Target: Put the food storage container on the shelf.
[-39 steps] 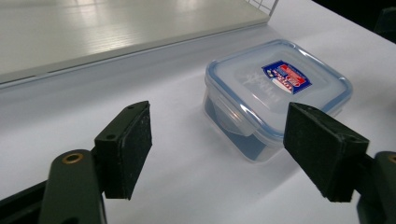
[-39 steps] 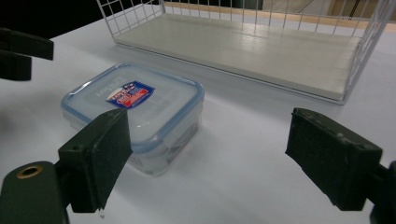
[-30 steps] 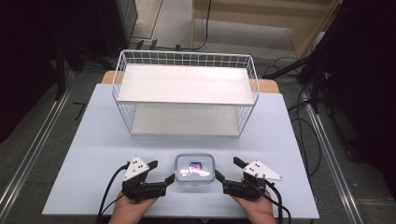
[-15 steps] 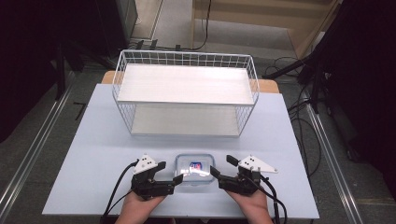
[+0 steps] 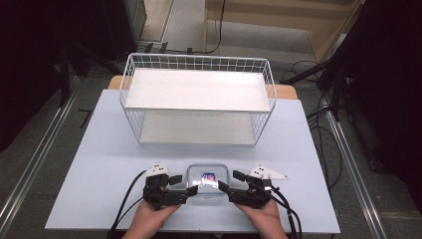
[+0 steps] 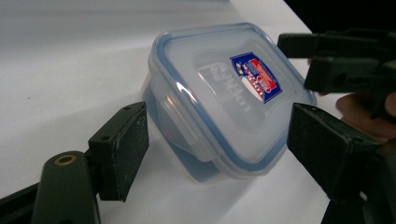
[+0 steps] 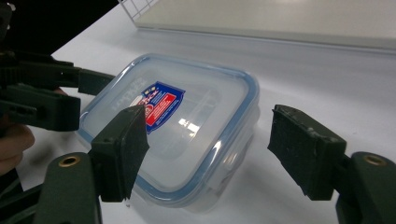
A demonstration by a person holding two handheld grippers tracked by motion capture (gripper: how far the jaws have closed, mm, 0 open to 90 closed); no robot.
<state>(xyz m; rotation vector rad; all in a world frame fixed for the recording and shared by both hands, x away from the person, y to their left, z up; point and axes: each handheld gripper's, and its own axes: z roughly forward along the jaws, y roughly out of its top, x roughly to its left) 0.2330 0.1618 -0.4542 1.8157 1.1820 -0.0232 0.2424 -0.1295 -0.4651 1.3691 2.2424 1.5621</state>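
Observation:
A clear square food container (image 5: 207, 180) with a blue-rimmed snap lid and a red and blue label sits flat near the white table's (image 5: 99, 164) front edge. My left gripper (image 5: 183, 184) is open at its left end, and my right gripper (image 5: 230, 181) is open at its right end. In the left gripper view the container (image 6: 219, 98) lies between the two black pads (image 6: 123, 149), a side clip facing me, and the left gripper (image 6: 219, 154) is not closed on it. In the right gripper view the right gripper (image 7: 212, 149) straddles a corner of the container (image 7: 187, 121), pads (image 7: 303, 149) apart.
A white wire two-tier basket shelf (image 5: 196, 99) stands at the back middle of the table, both tiers bare. A hand holds each gripper at the front edge, and cables (image 5: 124, 199) trail off toward me. Open tabletop lies between the shelf and the container.
Both grippers have closed in from either side of the container until their open jaws straddle its ends. The container has stayed in place.

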